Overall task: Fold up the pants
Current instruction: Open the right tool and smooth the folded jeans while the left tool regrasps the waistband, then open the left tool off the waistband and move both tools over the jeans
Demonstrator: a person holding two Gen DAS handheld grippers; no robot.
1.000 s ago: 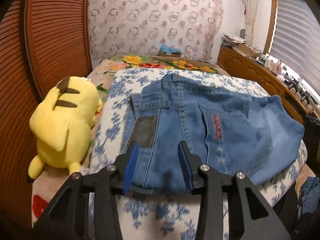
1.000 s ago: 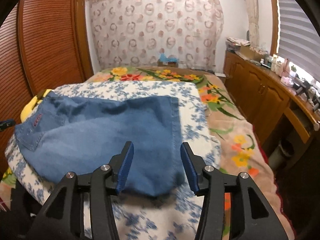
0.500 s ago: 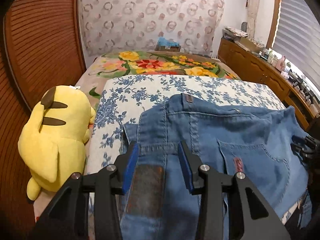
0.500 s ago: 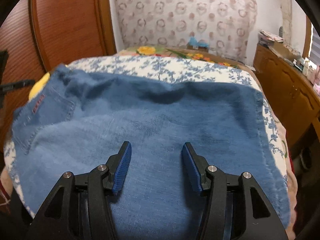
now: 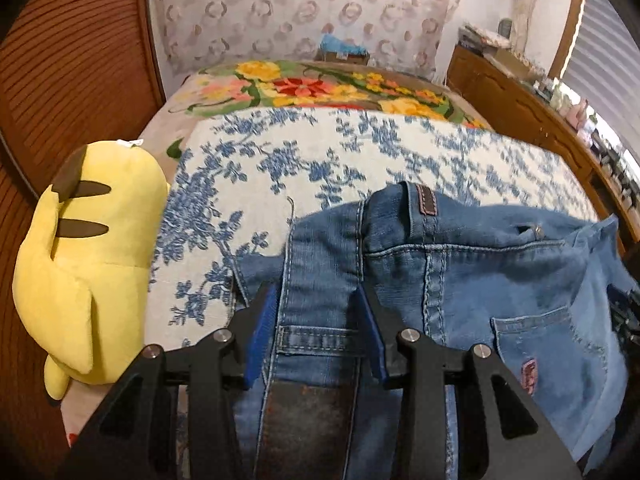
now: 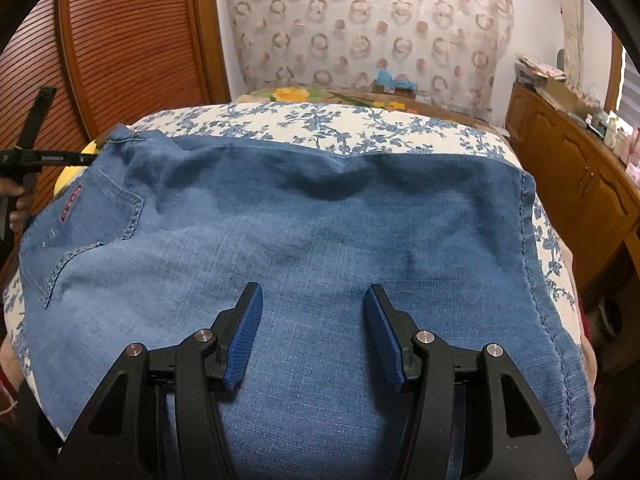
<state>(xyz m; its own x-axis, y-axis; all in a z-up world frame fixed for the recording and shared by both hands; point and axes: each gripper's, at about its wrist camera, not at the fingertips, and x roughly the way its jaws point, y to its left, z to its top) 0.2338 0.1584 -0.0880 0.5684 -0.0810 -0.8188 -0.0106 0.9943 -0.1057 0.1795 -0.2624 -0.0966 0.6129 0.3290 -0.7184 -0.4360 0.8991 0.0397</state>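
Here the blue denim pants fill mid-frame; the left gripper and right gripper hover open above them.

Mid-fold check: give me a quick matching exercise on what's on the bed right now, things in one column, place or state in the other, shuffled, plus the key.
Things:
1. jeans
2. yellow plush toy
3. blue-flowered sheet
4. left gripper

Place or state:
A. lies at the edge of the bed by the wooden slatted door
B. spread over the bed, under the denim
C. jaws apart, astride the waistband end
D. folded flat, back pocket with a red tag showing

Pairs: 1-D, 2-A, 3-B, 4-C
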